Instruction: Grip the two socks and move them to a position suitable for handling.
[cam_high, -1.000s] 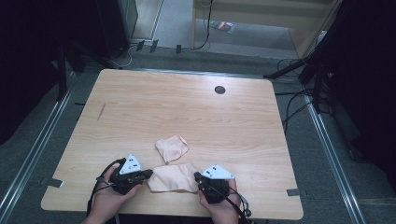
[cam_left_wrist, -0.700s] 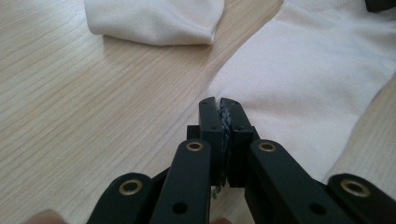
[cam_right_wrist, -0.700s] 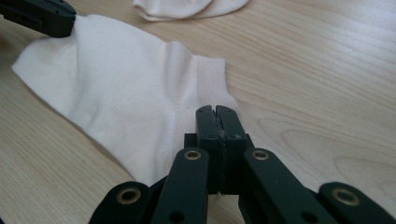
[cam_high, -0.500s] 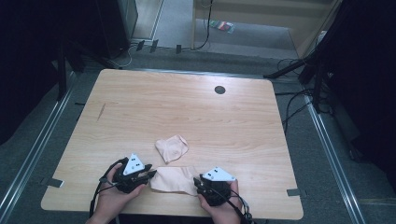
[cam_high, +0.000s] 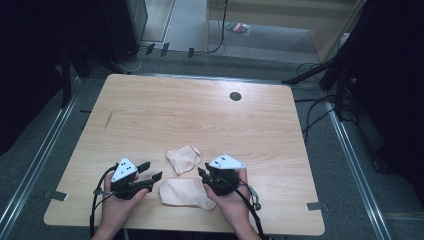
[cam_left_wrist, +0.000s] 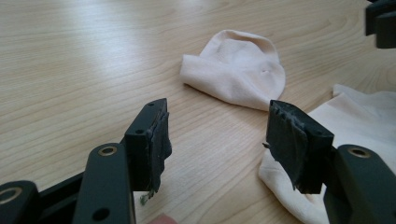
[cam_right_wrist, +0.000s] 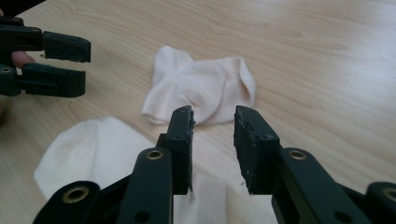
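Overhead, both grippers (cam_high: 150, 171) (cam_high: 201, 175) flank one sock (cam_high: 186, 193)

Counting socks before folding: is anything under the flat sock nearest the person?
The flat sock lies directly on the table. Nothing pokes out beneath it; whatever it covers stays hidden. The second sock sits apart.
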